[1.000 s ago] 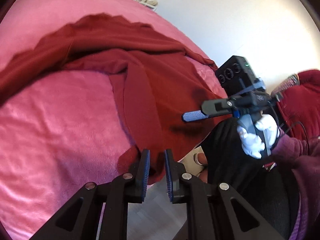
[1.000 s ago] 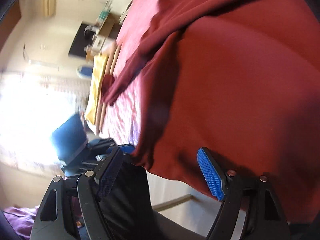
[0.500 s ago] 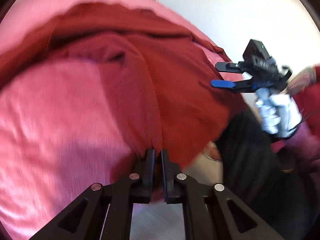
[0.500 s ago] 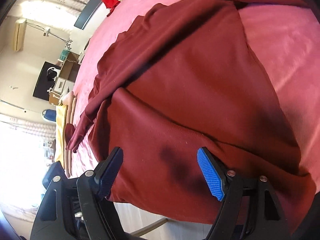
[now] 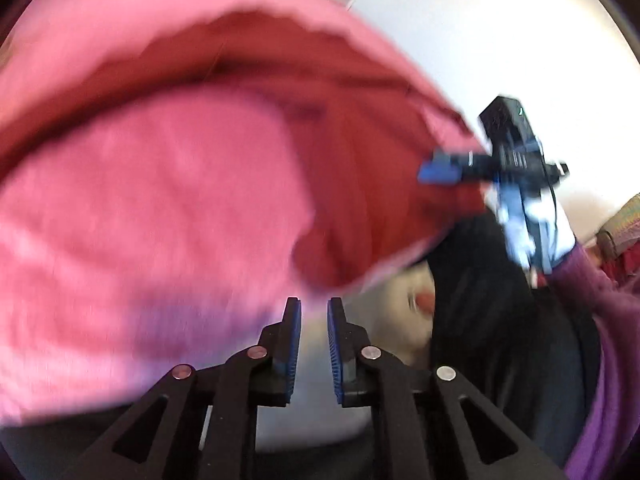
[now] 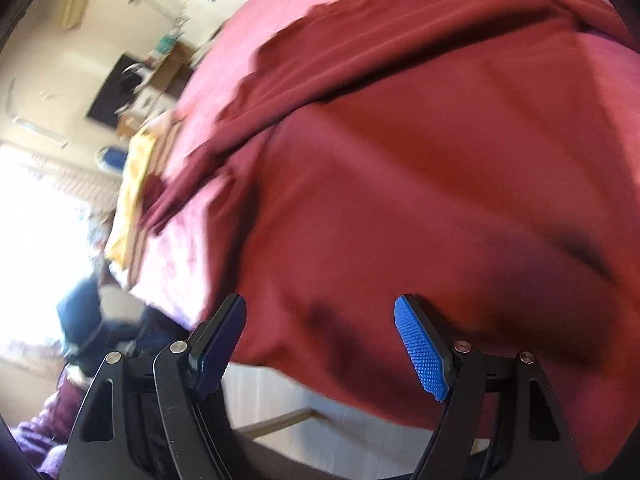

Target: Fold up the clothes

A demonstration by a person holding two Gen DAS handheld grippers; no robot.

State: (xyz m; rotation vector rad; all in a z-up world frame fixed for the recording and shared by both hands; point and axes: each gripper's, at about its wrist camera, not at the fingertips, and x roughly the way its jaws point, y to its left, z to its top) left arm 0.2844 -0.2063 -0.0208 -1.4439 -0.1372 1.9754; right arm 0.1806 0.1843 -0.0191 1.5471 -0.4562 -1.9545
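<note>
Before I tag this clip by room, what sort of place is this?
Most likely a bedroom. A dark red garment lies spread over a pink bedspread on what looks like a bed, and a cluttered desk or dresser stands against the far wall beside a bright window.

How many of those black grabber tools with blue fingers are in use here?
2. The left gripper hovers at the bed edge, fingers opening, empty. The right gripper hovers wide open over the dark red garment's hanging edge, in a white-gloved hand.
</note>
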